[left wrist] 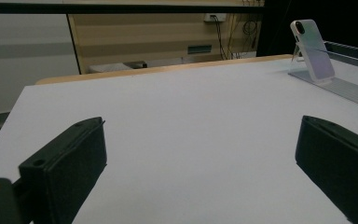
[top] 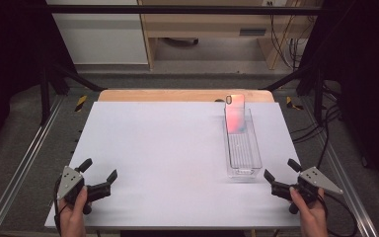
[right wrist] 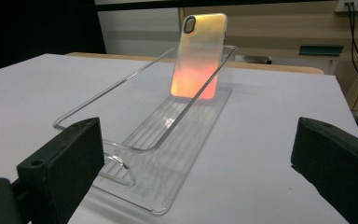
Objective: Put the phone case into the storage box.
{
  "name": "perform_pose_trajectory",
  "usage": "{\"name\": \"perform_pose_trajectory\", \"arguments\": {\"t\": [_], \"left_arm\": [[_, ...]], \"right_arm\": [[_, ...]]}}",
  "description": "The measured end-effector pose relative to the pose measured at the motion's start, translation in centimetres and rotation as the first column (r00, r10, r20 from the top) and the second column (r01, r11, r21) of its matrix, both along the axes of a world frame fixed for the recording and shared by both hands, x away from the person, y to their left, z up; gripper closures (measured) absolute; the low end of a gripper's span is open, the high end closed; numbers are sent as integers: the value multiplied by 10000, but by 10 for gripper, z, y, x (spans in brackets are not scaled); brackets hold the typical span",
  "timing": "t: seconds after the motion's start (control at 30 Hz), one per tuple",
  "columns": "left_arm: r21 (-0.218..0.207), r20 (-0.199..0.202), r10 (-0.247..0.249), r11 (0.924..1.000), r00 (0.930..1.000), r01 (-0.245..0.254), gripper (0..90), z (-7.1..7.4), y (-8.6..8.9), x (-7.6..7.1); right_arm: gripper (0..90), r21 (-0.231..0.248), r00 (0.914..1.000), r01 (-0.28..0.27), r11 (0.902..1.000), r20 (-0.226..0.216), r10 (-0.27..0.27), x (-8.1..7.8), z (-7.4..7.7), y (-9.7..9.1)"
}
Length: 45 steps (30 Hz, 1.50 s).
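A long clear plastic tray (top: 250, 157) lies on the right part of the white board (top: 168, 148). A phone in an iridescent pink-orange case (top: 235, 113) leans upright against the tray's far end, back side towards me. In the right gripper view the phone (right wrist: 199, 56) stands at the far end of the tray (right wrist: 121, 147), whose near end lies just ahead of the jaws. My right gripper (top: 282, 171) is open, near the tray's front right corner. My left gripper (top: 98, 170) is open at the front left, holding nothing. The left gripper view shows the phone (left wrist: 312, 49) far right.
The white board rests on a wooden table (top: 177, 95) whose far edge shows behind it. Metal frame rails (top: 19, 170) run along both sides. Cables (top: 321, 128) hang at the right. Shelving and a wall stand beyond the table.
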<state>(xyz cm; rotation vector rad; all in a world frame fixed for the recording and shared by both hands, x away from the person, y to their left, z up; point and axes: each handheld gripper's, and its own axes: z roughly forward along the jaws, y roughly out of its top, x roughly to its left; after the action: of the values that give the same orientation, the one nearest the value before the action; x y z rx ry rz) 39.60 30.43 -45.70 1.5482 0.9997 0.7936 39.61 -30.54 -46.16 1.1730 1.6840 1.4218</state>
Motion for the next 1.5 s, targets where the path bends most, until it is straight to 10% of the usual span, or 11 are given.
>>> {"name": "perform_pose_trajectory", "arguments": {"t": [1.5], "left_arm": [[-579,773,-446,9971,9960,491,19,1,8,-12]], "right_arm": [[28,-316,9924,-1150,9929,408,1163,22,-12,37]]}}
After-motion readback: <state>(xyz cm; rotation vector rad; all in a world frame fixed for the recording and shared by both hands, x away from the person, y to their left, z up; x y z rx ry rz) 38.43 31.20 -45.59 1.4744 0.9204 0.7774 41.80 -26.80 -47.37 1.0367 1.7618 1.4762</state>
